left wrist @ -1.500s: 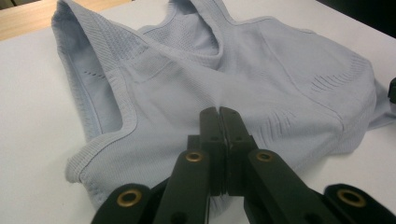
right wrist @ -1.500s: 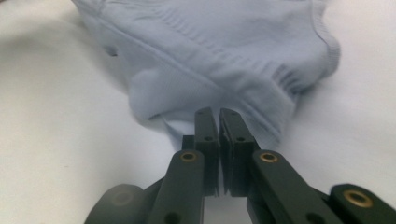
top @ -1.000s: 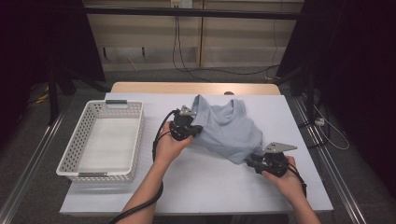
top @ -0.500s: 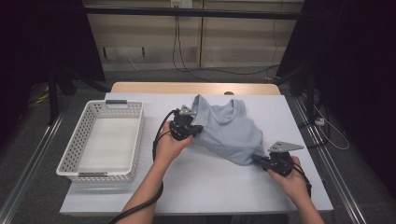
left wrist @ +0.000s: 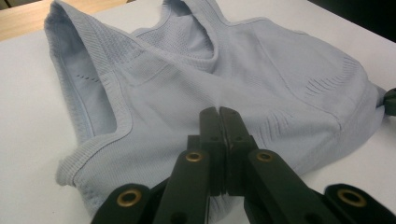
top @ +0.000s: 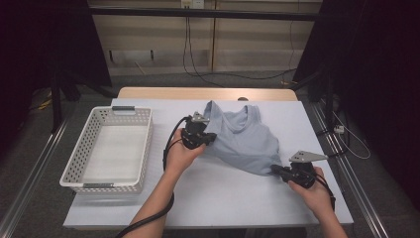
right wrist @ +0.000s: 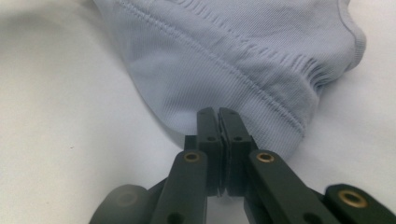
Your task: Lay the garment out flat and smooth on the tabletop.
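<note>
Now that the right tongs (top: 275,170) have just closed on the hem of the pale blue tank top (top: 245,141) at its five o'clock corner, both tongs pinch cloth; the left tongs (top: 212,137) grip its nine o'clock edge, mid-desk (top: 208,198), ready for folding.

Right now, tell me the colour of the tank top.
Pale blue tank top, clearest in the left gripper view.

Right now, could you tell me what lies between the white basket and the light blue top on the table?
In the high view, the left gripper and its hand sit there, jaws shut on the top; beside the basket the table is bare.
</note>
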A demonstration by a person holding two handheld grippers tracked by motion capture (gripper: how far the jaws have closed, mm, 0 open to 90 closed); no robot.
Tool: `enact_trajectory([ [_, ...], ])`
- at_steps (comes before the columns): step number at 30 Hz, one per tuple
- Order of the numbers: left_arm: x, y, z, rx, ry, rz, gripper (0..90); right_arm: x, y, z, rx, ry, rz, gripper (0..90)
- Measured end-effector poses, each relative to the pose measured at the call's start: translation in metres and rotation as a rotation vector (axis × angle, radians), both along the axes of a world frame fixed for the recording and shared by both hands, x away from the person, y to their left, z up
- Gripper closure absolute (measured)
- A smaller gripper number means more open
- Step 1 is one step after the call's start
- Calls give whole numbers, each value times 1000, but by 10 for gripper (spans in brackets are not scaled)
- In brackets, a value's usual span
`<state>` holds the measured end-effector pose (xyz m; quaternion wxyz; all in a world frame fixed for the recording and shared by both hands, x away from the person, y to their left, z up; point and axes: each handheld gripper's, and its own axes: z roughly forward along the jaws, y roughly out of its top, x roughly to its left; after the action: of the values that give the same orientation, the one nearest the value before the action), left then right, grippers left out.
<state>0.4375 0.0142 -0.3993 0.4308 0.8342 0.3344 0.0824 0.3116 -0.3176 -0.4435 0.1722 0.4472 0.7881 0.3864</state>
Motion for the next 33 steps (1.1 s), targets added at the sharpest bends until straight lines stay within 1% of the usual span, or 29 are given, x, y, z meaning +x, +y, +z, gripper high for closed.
enact_trajectory([
  [2,0,0,0,-6,-2,4,897,0,2,-2,-11,7,5,880],
  [4,0,0,0,-3,-5,3,896,1,4,-4,-21,9,10,875],
  [6,0,0,0,-2,1,1,897,1,6,-3,-20,2,9,839],
  [8,0,-1,0,-1,0,2,897,1,7,-1,0,-4,17,808],
  [9,0,-1,-1,-5,2,5,897,0,8,0,8,-11,19,773],
  [10,0,-1,-1,-4,1,5,897,0,10,1,14,-16,23,765],
  [14,0,-1,-1,-3,2,3,897,1,19,1,16,-19,48,715],
  [15,0,-1,-1,-4,2,6,897,2,22,0,10,-19,56,713],
  [17,0,-2,-2,-3,2,8,897,2,29,-1,6,-25,96,712],
  [20,0,-2,-2,1,9,5,896,4,38,-2,-7,-19,112,710],
  [21,0,-2,-2,5,9,3,896,5,40,-4,-17,-17,113,704],
  [22,0,-2,-2,2,9,5,896,7,43,-7,-46,-10,110,701],
  [23,0,-2,-3,0,10,5,896,8,45,-10,-61,-5,112,699],
  [24,0,-2,-3,1,9,4,896,9,46,-14,-75,2,110,714],
  [25,0,-2,-3,3,9,3,896,9,45,-15,-60,-6,101,734],
  [27,0,-1,-3,1,9,1,894,11,45,-14,-66,2,92,791],
  [28,0,-1,-3,1,10,2,894,11,44,-15,-67,-2,89,823],
  [30,0,-2,-4,1,10,3,892,11,43,-15,-61,0,89,879],
  [32,0,-2,-4,6,7,3,892,11,43,-15,-60,1,86,889],
  [33,0,-2,-3,3,5,4,893,11,44,-15,-74,-6,94,890],
])
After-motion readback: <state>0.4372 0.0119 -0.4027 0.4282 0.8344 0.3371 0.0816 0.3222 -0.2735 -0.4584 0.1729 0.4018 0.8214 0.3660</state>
